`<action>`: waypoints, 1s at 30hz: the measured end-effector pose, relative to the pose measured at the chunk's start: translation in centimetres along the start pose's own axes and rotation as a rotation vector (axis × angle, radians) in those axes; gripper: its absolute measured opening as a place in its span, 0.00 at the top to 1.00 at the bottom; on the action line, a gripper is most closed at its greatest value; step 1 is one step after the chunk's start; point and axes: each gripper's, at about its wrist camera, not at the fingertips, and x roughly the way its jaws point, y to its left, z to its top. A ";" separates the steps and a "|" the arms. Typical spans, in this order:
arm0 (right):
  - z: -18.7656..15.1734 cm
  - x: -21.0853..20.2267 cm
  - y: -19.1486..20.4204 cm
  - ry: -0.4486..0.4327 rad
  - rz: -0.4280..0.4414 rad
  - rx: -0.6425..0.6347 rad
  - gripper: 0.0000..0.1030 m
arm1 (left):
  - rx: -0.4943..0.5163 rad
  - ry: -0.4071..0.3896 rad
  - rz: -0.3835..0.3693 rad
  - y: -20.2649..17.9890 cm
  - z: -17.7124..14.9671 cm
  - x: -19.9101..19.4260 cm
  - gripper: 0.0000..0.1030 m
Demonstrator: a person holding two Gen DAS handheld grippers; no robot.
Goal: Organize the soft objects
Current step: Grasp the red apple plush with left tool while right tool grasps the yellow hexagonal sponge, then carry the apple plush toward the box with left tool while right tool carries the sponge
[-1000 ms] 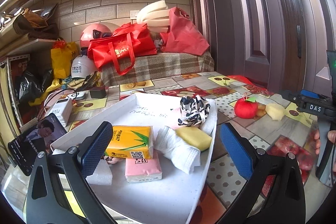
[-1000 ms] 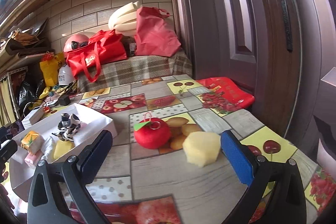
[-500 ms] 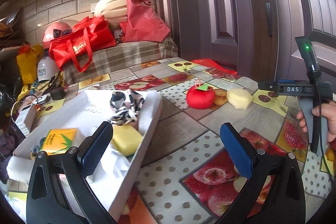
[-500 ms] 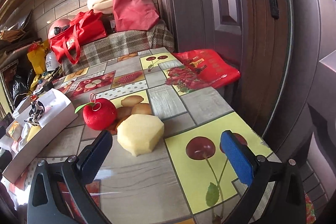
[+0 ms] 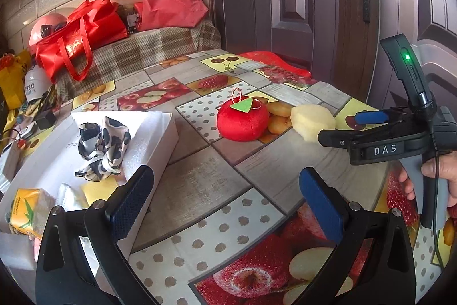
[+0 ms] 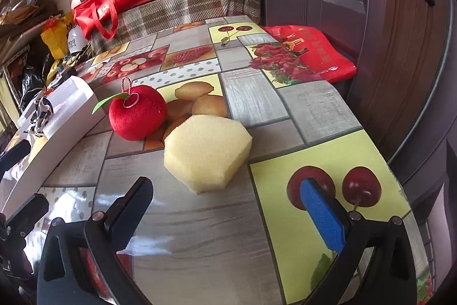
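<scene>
At the far left we had the white tray [image 5: 154,133], already holding a cow-print scrunchie [image 5: 101,147], a yellow sponge [image 5: 98,189], a yellow tissue pack [image 5: 27,209] and a white cloth, presumably gathered there because the tray serves as the collecting place for soft things. Our left gripper [image 5: 225,203] hung just above the table beside the tray's near wall, jaws spread wide and gripping nothing, which we judged to be a waiting pose. Further right sat the red plush apple [image 6: 138,116] and, just beside it, the pale yellow foam block [image 6: 207,150], both outside the tray (the two pieces apparently left to sort). Our right gripper [image 6: 227,212] was lined up on the foam, jaws fully apart and empty, the block near but not between them. The glossy fruit-print tablecloth [image 6: 182,233] covered the table; beyond lay a plaid-covered bench, red bags, a brick wall and, rightmost, a dark panelled door.
</scene>
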 end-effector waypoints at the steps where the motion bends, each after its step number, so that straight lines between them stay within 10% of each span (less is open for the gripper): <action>1: 0.3 0.3 0.3 0.006 -0.007 -0.015 0.00 | -0.006 0.007 -0.002 0.1 0.1 0.3 0.00; 6: 1.6 2.7 1.6 0.062 -0.034 -0.085 0.05 | -0.044 0.048 0.002 0.4 0.9 2.2 0.00; 10: 2.0 3.0 1.8 0.056 -0.043 -0.112 0.39 | -0.043 0.067 -0.001 0.0 1.6 3.7 0.00; 30: 2.1 2.1 -1.3 0.012 -0.030 0.071 0.41 | -0.013 0.176 -0.026 -1.1 6.9 13.4 0.02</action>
